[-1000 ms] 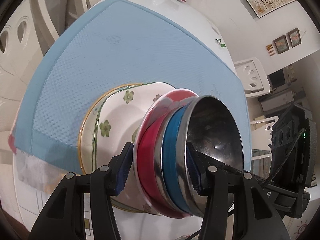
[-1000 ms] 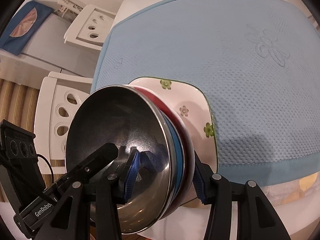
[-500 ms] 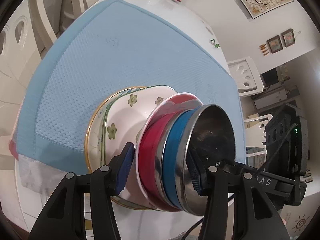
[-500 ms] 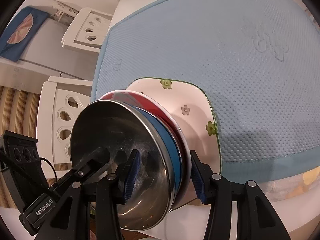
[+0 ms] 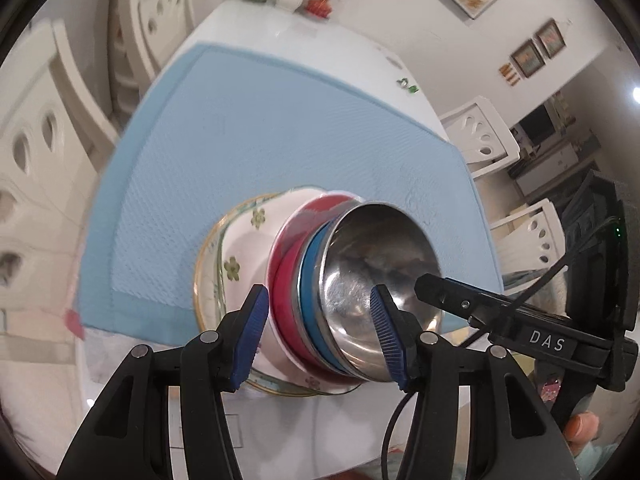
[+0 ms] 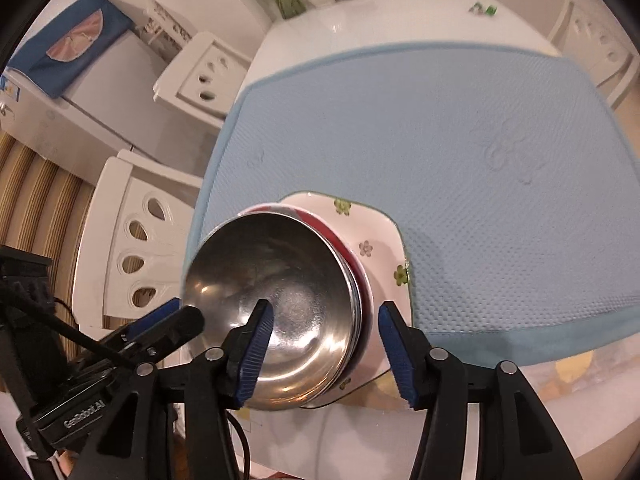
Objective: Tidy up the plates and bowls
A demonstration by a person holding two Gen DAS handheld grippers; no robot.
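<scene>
Steel bowl [image 5: 376, 276] is nested on the blue and red bowls [image 5: 286, 280] over the flowered plates [image 5: 236, 264] at the blue mat's [image 5: 256, 136] near edge, so both the left gripper [image 5: 320, 336] and right gripper [image 6: 326, 350] are being opened, pads apparently clear of the stack.

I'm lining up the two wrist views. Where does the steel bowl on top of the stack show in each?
Left wrist view: the steel bowl sits right of centre, lower half, atop the blue and red bowls, at the left gripper's opening fingers.
Right wrist view: the steel bowl sits left of centre, lower half, at the right gripper's opening fingers.
Shared landmark: the floral plate beneath the stack.
</scene>
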